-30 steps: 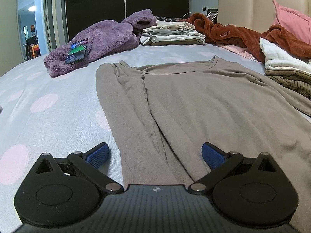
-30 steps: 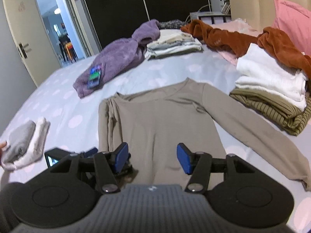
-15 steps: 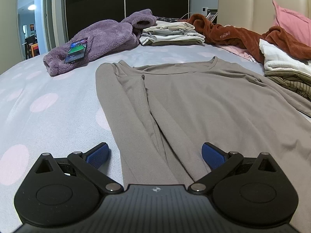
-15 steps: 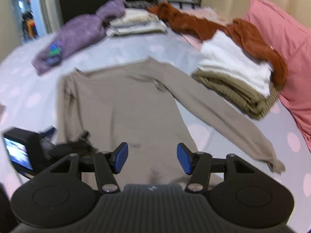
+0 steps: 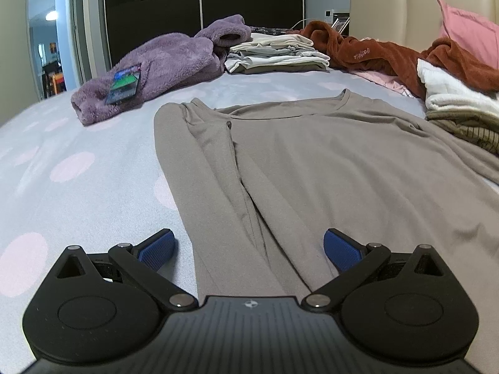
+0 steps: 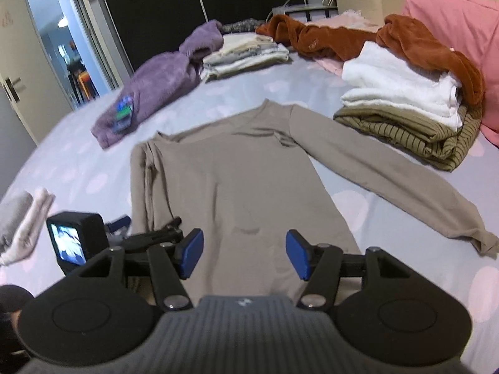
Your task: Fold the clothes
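1. Taupe long-sleeve top (image 6: 237, 180) lies flat on the polka-dot bed sheet (image 5: 78, 162), neckline at the far end, hem toward the cams; one sleeve (image 5: 187, 168) is folded in lengthwise along the body's edge; other sleeve (image 6: 383, 174) stretches out diagonally, cuff well off to the side on the sheet.
2. L gripper (image 5: 249, 249): jaws wide, nothing pinched; one blue pad (image 5: 156, 249) sits over bare sheet just beside the folded sleeve, the other over the top's body; the fabric's folded edge runs btwn them; can't tell if pads touch cloth.
3. R gripper (image 6: 244, 254): jaws opening, abt mid-wide, nothing clamped; it hangs over the top's lower body near the hem w/ only flat fabric seen btwn the fingers (image 6: 190, 252).
4. R wrist view also shows the L gripper's small cam w/ lit screen (image 6: 76, 241) near the folded-sleeve side of the hem.
5. Purple fleece (image 5: 162, 68) lies at the far side of the bed w/ a phone (image 5: 123, 84) on it, screen lit; folded pale stack (image 5: 277, 53) just beside it; rust-coloured robe (image 6: 343, 40) sprawls toward the pink pillow (image 6: 452, 25).
6. White folded item on an olive striped one (image 6: 414, 131) sits near the outstretched sleeve, not touching; small grey and white folded pieces (image 6: 21, 218) at the bed's edge, apart from the top.
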`<control>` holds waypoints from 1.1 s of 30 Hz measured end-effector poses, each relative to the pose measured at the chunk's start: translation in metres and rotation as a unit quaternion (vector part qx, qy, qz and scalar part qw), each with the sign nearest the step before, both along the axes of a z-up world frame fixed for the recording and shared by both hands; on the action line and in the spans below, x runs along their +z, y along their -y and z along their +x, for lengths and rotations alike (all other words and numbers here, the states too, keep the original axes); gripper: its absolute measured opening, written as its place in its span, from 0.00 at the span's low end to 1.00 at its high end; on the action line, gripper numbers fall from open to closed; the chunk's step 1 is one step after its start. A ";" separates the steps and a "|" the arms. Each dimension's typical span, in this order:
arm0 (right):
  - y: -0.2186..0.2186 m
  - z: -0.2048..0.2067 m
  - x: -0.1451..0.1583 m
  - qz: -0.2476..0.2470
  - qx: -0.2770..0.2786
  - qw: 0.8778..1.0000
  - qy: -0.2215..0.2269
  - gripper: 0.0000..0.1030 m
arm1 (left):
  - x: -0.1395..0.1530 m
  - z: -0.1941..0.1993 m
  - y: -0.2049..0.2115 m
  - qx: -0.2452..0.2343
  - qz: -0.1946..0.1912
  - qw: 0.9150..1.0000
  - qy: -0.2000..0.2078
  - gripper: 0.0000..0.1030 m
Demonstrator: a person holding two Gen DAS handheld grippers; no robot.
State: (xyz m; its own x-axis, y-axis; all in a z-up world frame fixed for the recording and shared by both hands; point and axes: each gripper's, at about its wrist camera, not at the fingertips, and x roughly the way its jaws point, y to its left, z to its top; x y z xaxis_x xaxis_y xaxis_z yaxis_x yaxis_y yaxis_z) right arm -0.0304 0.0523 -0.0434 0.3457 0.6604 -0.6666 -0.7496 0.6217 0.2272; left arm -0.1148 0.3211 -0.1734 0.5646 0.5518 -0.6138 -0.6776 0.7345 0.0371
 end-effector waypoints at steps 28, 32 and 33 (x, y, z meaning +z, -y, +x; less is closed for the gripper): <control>-0.019 -0.011 0.022 0.036 0.042 0.995 0.085 0.62 | 0.210 -0.141 -0.036 0.147 0.033 0.969 0.198 1.00; -0.023 -0.016 0.028 0.024 0.046 0.993 0.108 0.67 | 0.191 -0.125 -0.049 0.183 -0.072 0.975 0.099 1.00; -0.024 -0.017 0.029 0.018 0.046 0.992 0.115 0.67 | 0.181 -0.117 -0.048 0.172 -0.092 0.978 0.076 0.98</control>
State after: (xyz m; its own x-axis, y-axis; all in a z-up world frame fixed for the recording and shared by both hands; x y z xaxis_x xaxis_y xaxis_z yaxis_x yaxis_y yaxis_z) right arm -0.0470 0.0763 -0.0142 0.4236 0.7182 -0.5521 -0.8374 0.5428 0.0636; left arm -0.2315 0.3687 0.0073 0.4564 0.6142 -0.6438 -0.8737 0.4461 -0.1938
